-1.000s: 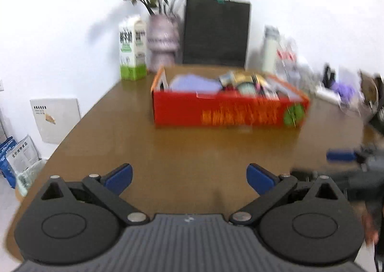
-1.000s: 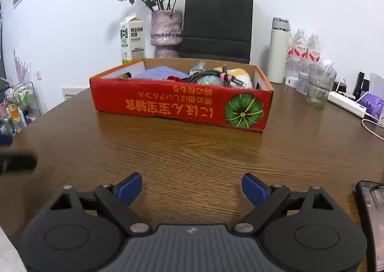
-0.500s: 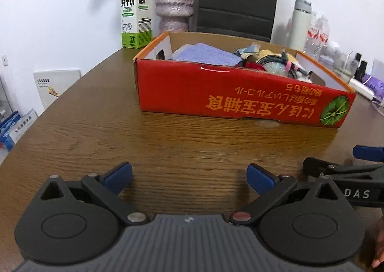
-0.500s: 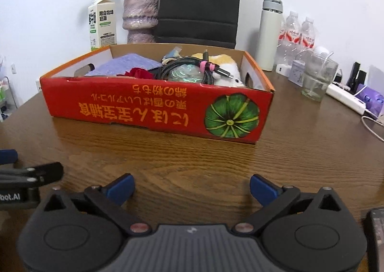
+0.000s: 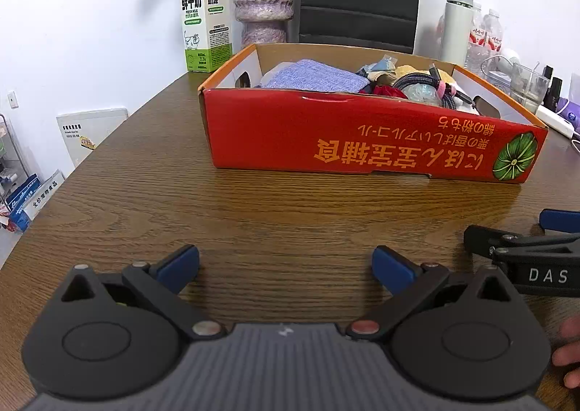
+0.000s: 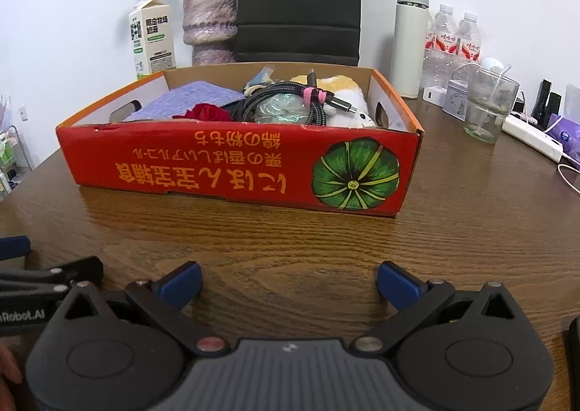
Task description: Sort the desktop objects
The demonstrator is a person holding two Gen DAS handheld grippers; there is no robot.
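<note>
A red cardboard box [image 5: 362,135] [image 6: 232,164] stands on the brown wooden table, holding a purple cloth [image 6: 188,103], a red fabric rose [image 6: 204,113], a coiled braided cable [image 6: 286,103], a white and yellow plush toy [image 6: 344,99] and other small items. My left gripper [image 5: 286,266] is open and empty, low over the table in front of the box. My right gripper [image 6: 288,278] is open and empty, beside the left one; it also shows in the left wrist view [image 5: 522,240].
Behind the box stand a milk carton [image 5: 204,16], a purple vase [image 5: 262,1] and a black paper bag [image 6: 299,1]. To the right are a white thermos [image 6: 411,41], water bottles [image 6: 453,37], a glass [image 6: 487,104] and a power strip [image 6: 533,137].
Both grippers have moved forward toward the box and lower; the box looks larger in both views. Both stay open and empty.
</note>
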